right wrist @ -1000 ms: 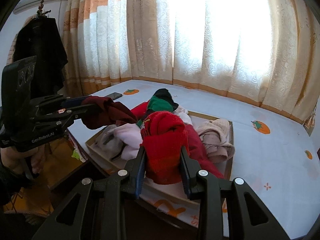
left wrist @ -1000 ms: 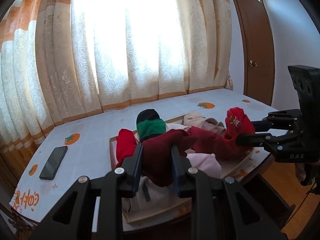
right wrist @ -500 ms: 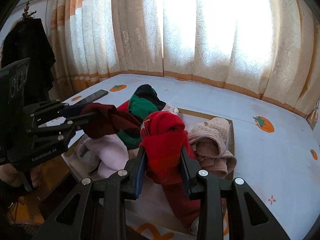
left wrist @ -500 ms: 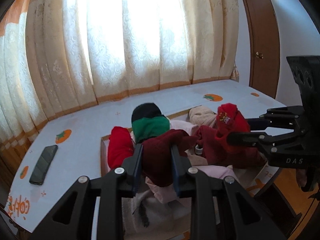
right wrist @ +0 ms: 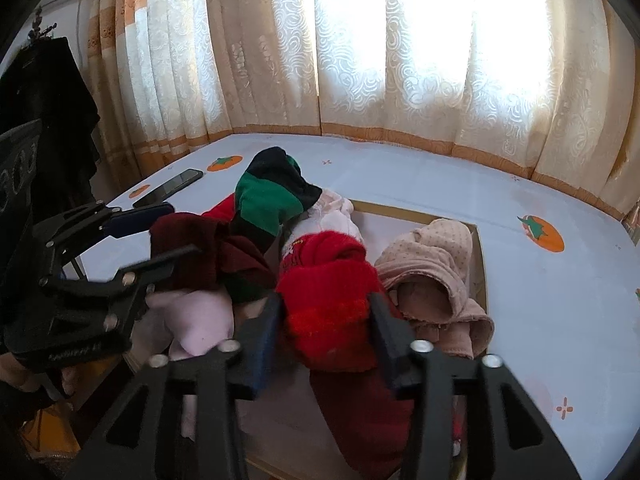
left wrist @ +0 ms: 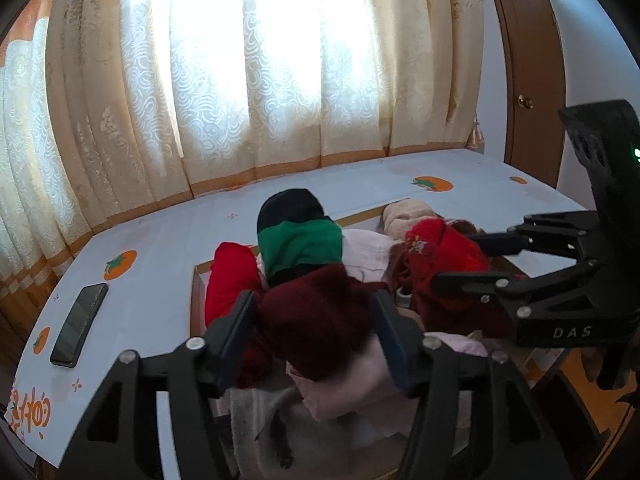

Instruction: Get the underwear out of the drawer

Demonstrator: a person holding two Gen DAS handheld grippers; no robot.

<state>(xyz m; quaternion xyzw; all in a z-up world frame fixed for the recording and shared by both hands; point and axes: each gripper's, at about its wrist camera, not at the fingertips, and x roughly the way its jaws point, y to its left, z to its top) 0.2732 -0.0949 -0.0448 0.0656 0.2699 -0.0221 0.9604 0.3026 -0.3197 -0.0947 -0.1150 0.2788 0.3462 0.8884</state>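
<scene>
A dark maroon garment (left wrist: 316,320) lies bunched between the fingers of my left gripper (left wrist: 314,300), whose jaws are opening and no longer squeeze it. My right gripper (right wrist: 324,300) is opening too, with a bright red garment (right wrist: 332,280) loose between its fingers. Both garments rest on the heap of clothes in the wooden drawer (right wrist: 480,264). In the left wrist view the right gripper (left wrist: 456,258) comes in from the right. In the right wrist view the left gripper (right wrist: 180,232) sits at the left.
The heap also holds a green and black piece (left wrist: 300,240), a red one (left wrist: 230,276), a beige-pink one (right wrist: 436,264) and a pale pink one (right wrist: 200,320). A phone (left wrist: 78,324) lies on the tablecloth at left. Curtains hang behind, with a door (left wrist: 528,80) at right.
Both grippers' jaws have spread apart, letting the maroon and red garments go slack. Both have moved in and down over the drawer, and the cloth once stretched between them now lies on the heap.
</scene>
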